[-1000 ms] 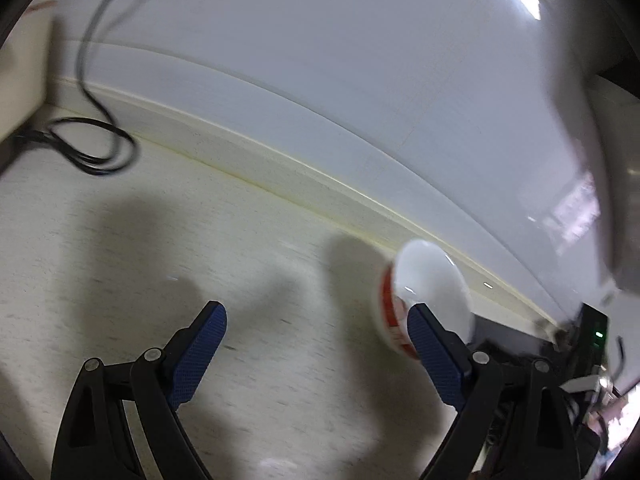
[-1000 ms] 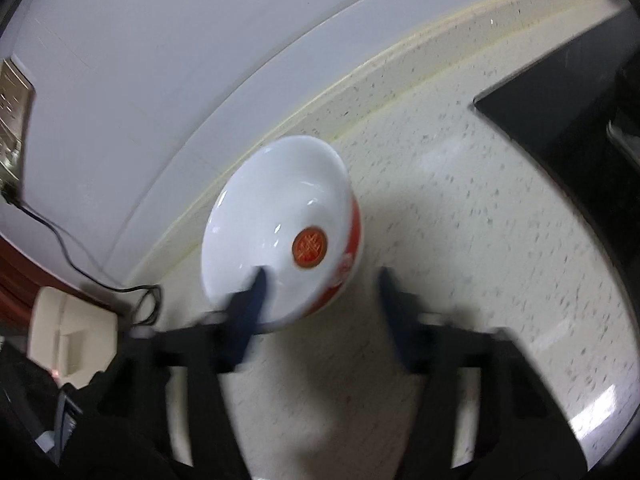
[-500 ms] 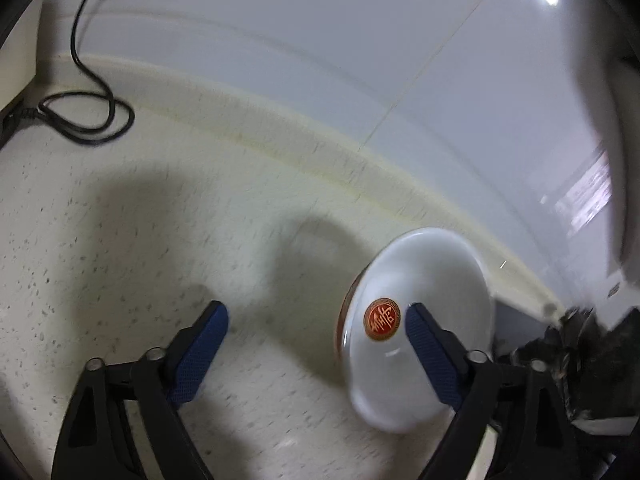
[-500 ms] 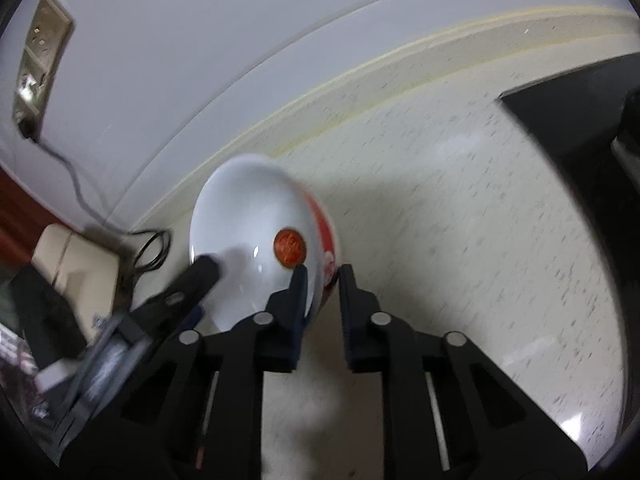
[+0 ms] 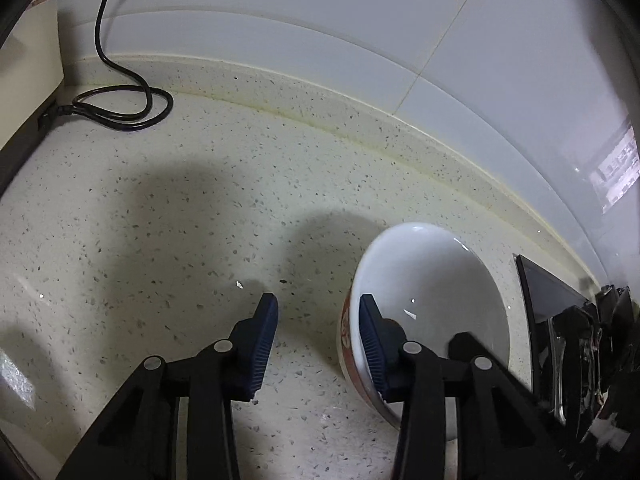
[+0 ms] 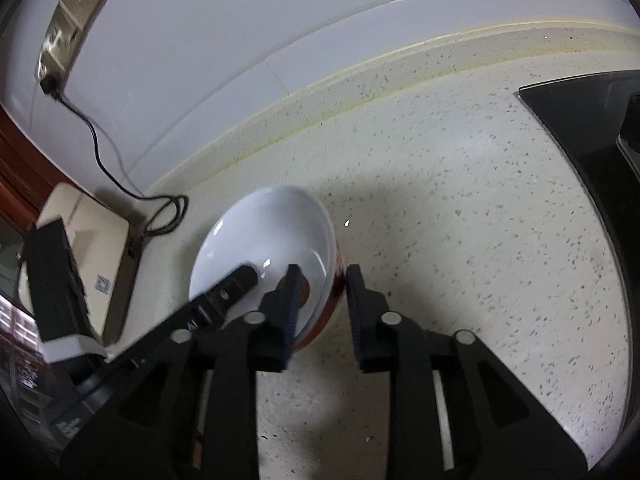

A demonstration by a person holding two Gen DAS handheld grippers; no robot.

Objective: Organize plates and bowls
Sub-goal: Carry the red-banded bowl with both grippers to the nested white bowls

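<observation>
Bowl [image 5: 432,300], white inside and red outside, sits tilted on the speckled counter [image 5: 160,240], my left gripper [image 5: 318,334] just closing, half spread, its right finger inside the rim, while my right gripper [image 6: 322,300], just opening, loosely straddles the opposite rim.

A home kitchen: speckled cream stone countertop [image 5: 168,216] ahead of the tool, glossy white tiled wall [image 5: 360,20] beyond, black glass cooktop [image 6: 580,120] right, wall socket [image 6: 68,20] upper left.
</observation>
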